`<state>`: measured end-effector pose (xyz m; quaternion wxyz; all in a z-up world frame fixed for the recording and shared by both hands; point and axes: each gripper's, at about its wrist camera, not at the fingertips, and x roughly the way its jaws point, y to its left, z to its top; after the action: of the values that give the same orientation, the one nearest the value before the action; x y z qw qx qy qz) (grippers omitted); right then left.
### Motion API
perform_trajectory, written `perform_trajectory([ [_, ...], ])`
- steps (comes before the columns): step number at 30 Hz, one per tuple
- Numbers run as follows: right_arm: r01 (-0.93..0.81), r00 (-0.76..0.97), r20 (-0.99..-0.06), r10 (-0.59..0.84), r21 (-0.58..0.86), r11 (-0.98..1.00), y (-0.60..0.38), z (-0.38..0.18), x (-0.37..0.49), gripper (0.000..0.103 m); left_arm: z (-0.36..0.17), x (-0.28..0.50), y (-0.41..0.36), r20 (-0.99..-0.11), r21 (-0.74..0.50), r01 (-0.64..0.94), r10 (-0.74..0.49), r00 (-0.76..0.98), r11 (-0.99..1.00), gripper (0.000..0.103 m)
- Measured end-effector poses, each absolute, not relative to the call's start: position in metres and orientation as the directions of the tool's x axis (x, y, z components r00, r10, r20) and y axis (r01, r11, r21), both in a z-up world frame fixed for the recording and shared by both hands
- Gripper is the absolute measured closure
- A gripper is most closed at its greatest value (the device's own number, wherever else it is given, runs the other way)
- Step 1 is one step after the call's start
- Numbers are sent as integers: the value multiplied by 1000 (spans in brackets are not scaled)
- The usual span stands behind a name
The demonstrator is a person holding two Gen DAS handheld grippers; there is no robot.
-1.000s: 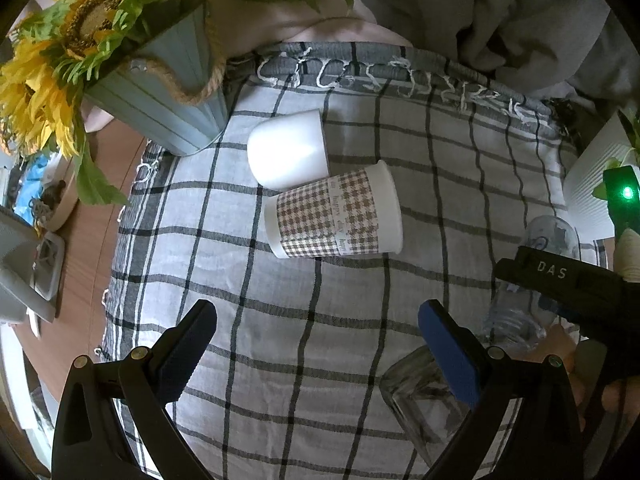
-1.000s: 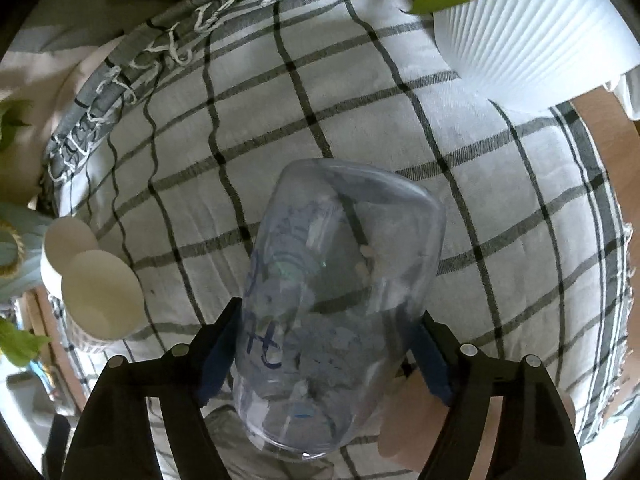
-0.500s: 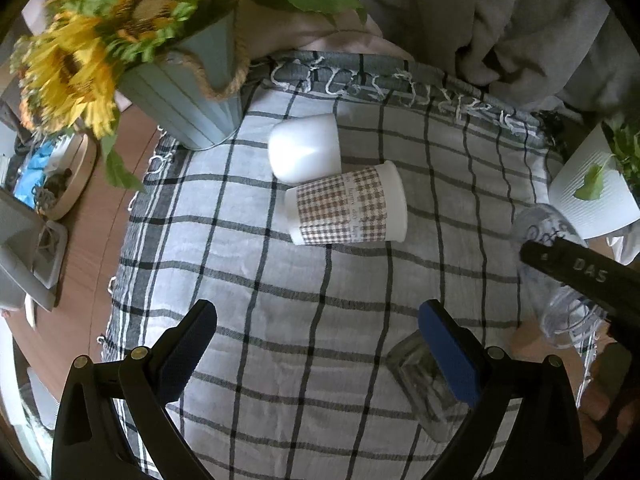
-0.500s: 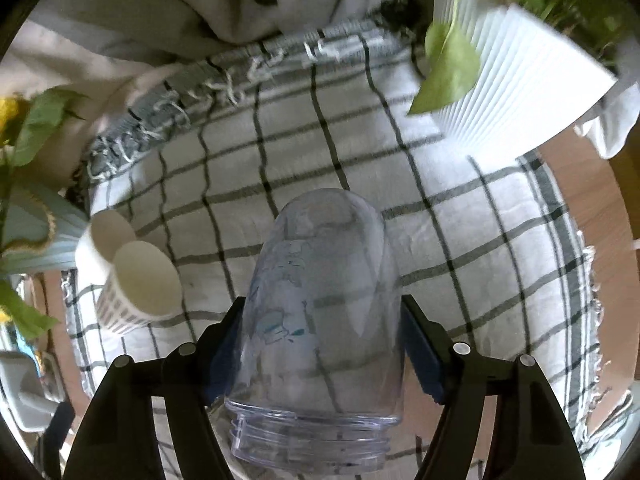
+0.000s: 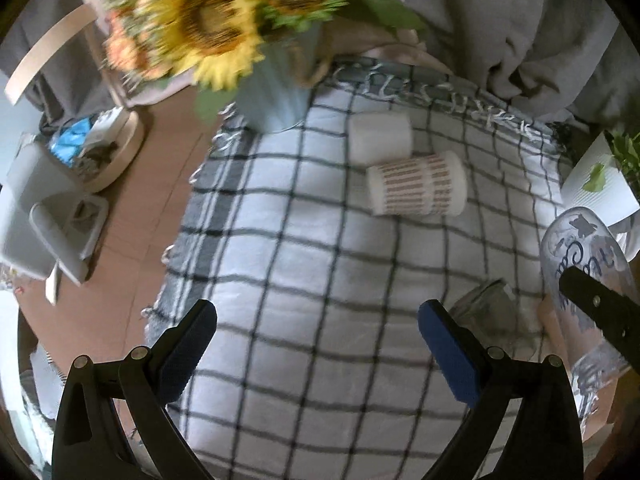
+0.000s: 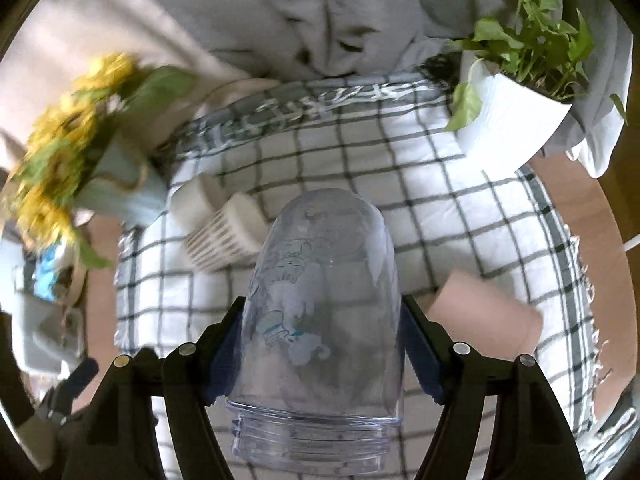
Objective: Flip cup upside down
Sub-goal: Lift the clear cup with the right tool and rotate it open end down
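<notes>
my right tongs [image 6: 320,354] are clamped on the clear plastic cup [image 6: 324,304], mouth toward me, dome ahead. left tongs [image 5: 316,344] hang apart, empty. smooth walls could slip; the pink cup [image 6: 484,316] just right risks a knock.

Clear cup [image 6: 324,304] blue cartoon print; tablecloth [image 5: 320,280] white, black check; checked paper cup [image 5: 416,189] brown-white

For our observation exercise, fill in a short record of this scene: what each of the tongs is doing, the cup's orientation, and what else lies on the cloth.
right tongs: shut on clear plastic cup
cup orientation: base away from camera, threaded mouth near it
left tongs: open, holding nothing
lying on checked cloth: white cup, patterned cup, pink cup
beside cloth: sunflower pot, white planter
</notes>
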<state>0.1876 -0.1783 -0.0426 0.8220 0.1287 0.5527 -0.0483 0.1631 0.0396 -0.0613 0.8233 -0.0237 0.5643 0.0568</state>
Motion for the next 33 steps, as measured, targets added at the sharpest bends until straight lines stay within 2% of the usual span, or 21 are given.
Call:
perform_trajectory([
  [13, 162, 356, -928, 114, 181, 970, -100, -62, 133, 30, -91, 104, 99, -951, 82, -111, 111, 287, 990, 0],
  [23, 146, 260, -955, 144, 186, 972, -53, -114, 121, 30, -124, 93, 140, -970, 110, -141, 137, 200, 984, 0],
  [33, 135, 225, -966, 126, 159, 978, -33, -140, 120, 30, -139, 90, 152, -975, 122, -152, 147, 164, 981, 0],
])
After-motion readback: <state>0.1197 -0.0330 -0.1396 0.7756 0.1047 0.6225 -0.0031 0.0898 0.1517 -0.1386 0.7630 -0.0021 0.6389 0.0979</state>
